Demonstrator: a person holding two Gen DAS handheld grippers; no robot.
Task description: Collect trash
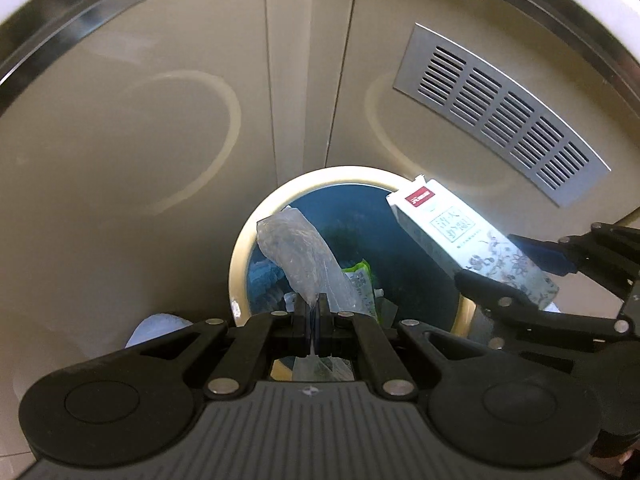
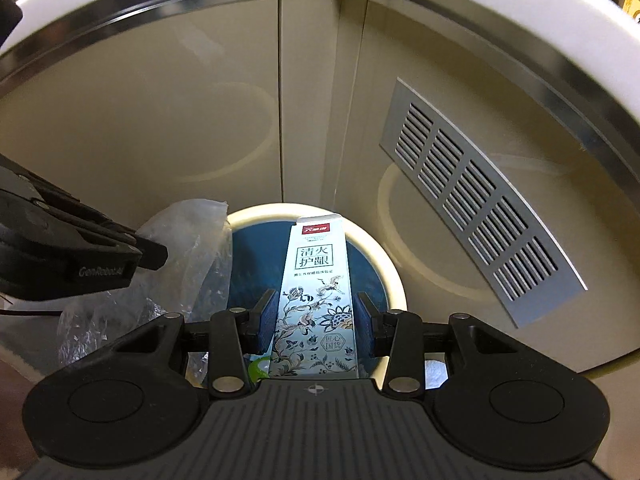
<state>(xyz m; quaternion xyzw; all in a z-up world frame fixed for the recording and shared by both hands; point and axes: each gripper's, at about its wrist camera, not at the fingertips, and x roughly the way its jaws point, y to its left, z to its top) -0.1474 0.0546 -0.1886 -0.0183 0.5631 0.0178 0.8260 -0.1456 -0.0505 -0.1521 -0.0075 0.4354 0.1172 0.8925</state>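
- Trash in two pieces, both held over the round waste bin (image 1: 240, 256): a crumpled clear plastic bag (image 1: 298, 252) and a long printed carton (image 1: 472, 240).
- Left gripper (image 1: 314, 312): fingers fully closed, pinching a fold of the plastic bag; film rising from the grip toward the bin's mouth, more of it hanging below the fingers.
- Right gripper (image 2: 316, 318): blue-padded fingers (image 2: 267, 320) pressed against both long sides of the carton, held part-way apart by its width.
- Carton: slim rectangular box, pale with blue floral print, a red label at the far end, large dark characters beneath; far end reaching over the bin opening.
- Waste bin: cream rim, dark blue liner inside, standing on the floor against beige cabinet doors (image 1: 140, 140).
- Left wrist view only: bin contents, namely a green-and-white wrapper (image 1: 360, 280) and pale scraps at the bottom; a pale blue object (image 1: 156, 326) on the floor left of the bin, nature unclear.
- Right wrist view only: carton's printed face head-on; plastic bag spread wide and wrinkled at the bin's left edge; left gripper seen from the side, lettering on its body.
- Both views: slotted grey metal vent (image 2: 480, 216) set in the right cabinet door; shiny metal strip and white counter (image 2: 520, 12) edge above.
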